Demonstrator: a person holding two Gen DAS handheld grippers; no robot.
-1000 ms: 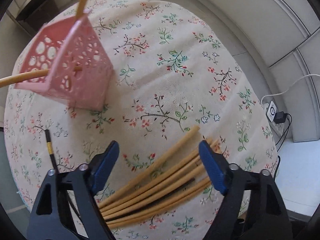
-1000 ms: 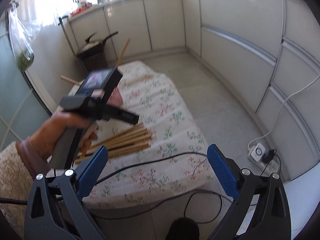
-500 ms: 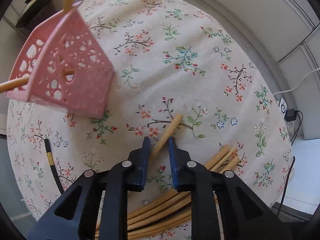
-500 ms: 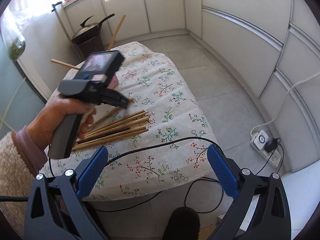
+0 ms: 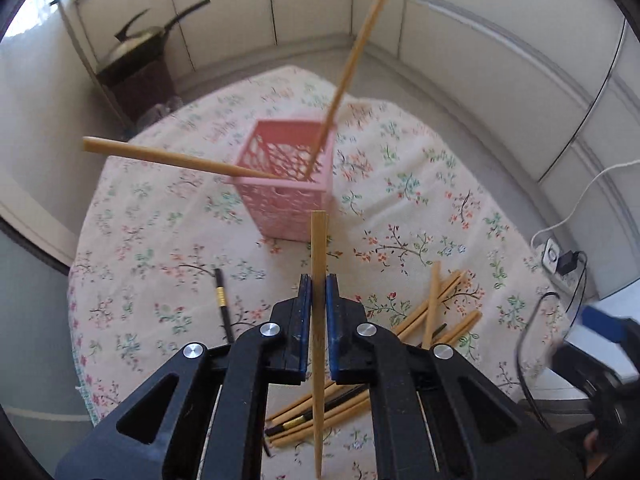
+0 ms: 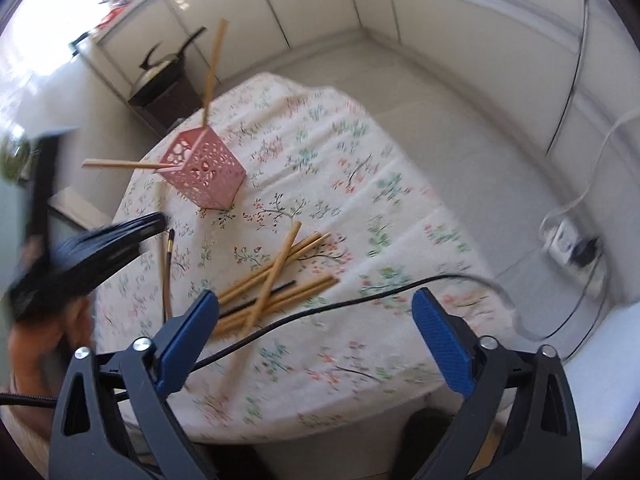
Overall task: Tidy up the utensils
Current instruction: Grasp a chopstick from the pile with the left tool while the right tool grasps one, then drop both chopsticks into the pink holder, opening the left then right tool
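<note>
Left gripper point(image 5: 318, 290) clamped on one pale bamboo chopstick point(image 5: 319, 248), long axis running straight ahead between its fingers. Pink perforated plastic holder point(image 5: 288, 184) stands directly beyond the tip, mid-table on the floral cloth point(image 5: 400, 184), two chopsticks already in it. Right gripper point(image 6: 316, 332) closing, nothing between its fingers, above the loose bundle of bamboo chopsticks point(image 6: 280, 276) near the table's front edge.

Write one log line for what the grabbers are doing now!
left gripper: shut on bamboo chopstick, lifted | right gripper: closing, empty | pink holder: two chopsticks inside | pile: on tablecloth
</note>
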